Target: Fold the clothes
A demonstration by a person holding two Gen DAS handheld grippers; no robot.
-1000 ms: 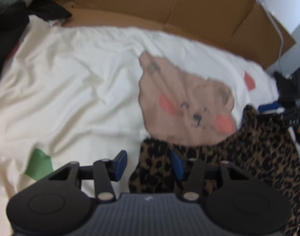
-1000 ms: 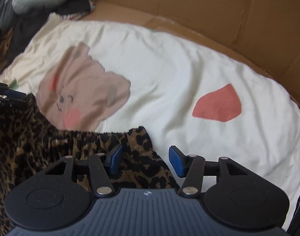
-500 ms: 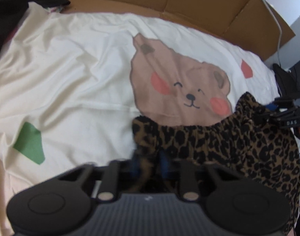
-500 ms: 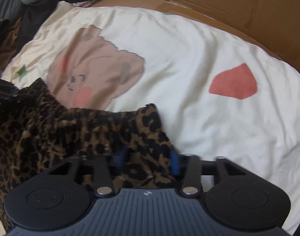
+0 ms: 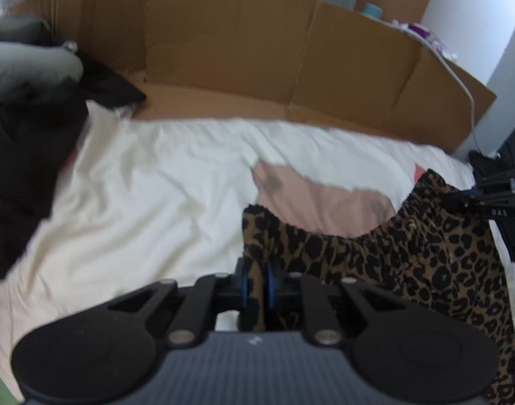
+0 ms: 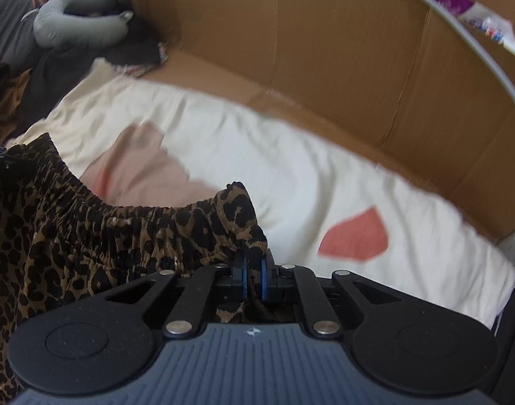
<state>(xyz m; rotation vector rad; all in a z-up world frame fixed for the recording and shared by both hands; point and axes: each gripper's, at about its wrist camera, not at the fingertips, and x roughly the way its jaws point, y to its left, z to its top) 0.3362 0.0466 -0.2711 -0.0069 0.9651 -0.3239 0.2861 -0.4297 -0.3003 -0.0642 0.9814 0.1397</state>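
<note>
- Left gripper: jaws closing, blue pads already pressed on one corner of the waistband of the leopard-print garment; cloth visibly pinched between them.
- Right gripper: jaws closing, pads clamped on the opposite waistband corner of the same garment.
- Garment position: the elastic waistband hangs slack between the two grippers, sagging in the middle, above the cream bedsheet; the rest drapes down toward the near edge, its lower end out of view.
- Risk, slippage: each grip takes only a thin edge of fabric. In my judgement a quick pull could draw a corner out of the pads, dropping that side.
- Risk, uneven fold: the waistband sags; if the grippers are not drawn apart, the garment is likely to land creased or bunched.
- Risk, snagging: the hanging cloth may drag over the wrinkled sheet and fold under itself unseen.
- Surface: a soft, rumpled sheet printed with a bear face and a red patch; it offers no firm backing for a crisp crease.
- Room: brown cardboard panels stand along the far edge; dark clothing and a grey neck pillow lie at the left; a white cable runs over the cardboard at right.
</note>
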